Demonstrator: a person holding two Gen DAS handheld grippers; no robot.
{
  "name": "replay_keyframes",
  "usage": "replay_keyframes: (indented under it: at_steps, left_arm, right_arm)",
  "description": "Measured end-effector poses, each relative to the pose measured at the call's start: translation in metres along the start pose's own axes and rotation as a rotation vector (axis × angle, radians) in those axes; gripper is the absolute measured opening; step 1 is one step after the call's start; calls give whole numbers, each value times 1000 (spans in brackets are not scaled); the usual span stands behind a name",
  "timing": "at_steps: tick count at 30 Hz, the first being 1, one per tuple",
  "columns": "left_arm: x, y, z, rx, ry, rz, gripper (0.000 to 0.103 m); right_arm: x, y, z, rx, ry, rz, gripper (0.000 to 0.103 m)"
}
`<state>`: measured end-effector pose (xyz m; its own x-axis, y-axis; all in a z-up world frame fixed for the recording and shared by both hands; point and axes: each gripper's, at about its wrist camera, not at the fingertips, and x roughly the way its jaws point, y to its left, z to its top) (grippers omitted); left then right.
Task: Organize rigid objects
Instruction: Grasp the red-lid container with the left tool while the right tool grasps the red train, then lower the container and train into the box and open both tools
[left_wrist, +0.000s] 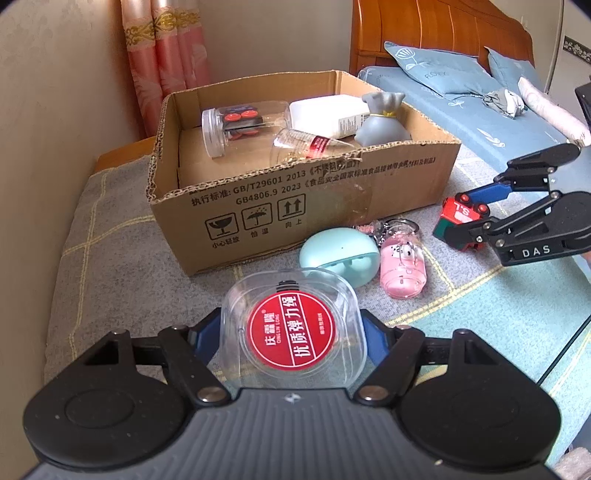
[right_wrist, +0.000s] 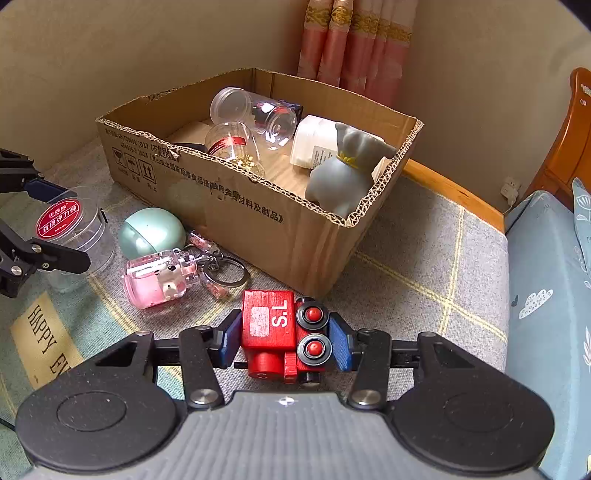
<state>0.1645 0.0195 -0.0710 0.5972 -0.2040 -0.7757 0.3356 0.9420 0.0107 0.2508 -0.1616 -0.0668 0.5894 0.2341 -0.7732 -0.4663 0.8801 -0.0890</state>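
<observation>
Two grips: red toy train (right_wrist: 282, 332) between right hand-held gripper (right_wrist: 284, 338) pads.

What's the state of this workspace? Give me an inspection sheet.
Surface: grey checked blanket.
Job's things: cardboard box holds a clear jar, white bottle and grey figure; mint case and pink keychain lie outside.
Clutter: nothing seen.
Grippers: left gripper shut on clear round box; right gripper shut on red toy train.
Cables: charger plugged in at the wall.
Surroundings: bed, pink curtain.
</observation>
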Motion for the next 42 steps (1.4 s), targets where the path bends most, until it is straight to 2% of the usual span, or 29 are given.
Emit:
replay_keyframes:
  at_steps: [8, 16, 22, 25, 26, 29, 33, 42]
  left_arm:
    - [-34, -3, 17, 32, -60, 3, 75]
    - [-57, -3, 60, 85, -159, 26, 75]
    - [-39, 4, 98, 107, -188, 76, 75]
    - [-25, 11, 107, 99, -184, 90, 75]
    - [-20, 12, 109, 100, -188, 101, 78]
    - [-12, 16, 108, 80, -182, 181, 95]
    - [-20, 23, 93, 42, -195, 122, 97]
    - [-49, 25, 55, -63, -223, 107, 101]
  right_arm:
    - [-22, 1, -2, -2, -12, 25, 54]
    - [-52, 7, 4, -47, -51, 14, 54]
    - [-67, 7, 17, -55, -95, -3, 54]
    - [-69, 6, 23, -53, -106, -11, 54]
    - [-70, 6, 24, -52, -109, -13, 54]
    - [-71, 6, 29, -55, -116, -18, 54]
    - [-71, 6, 36, -53, -125, -13, 54]
    - [-67, -2, 72, -15, -146, 3, 54]
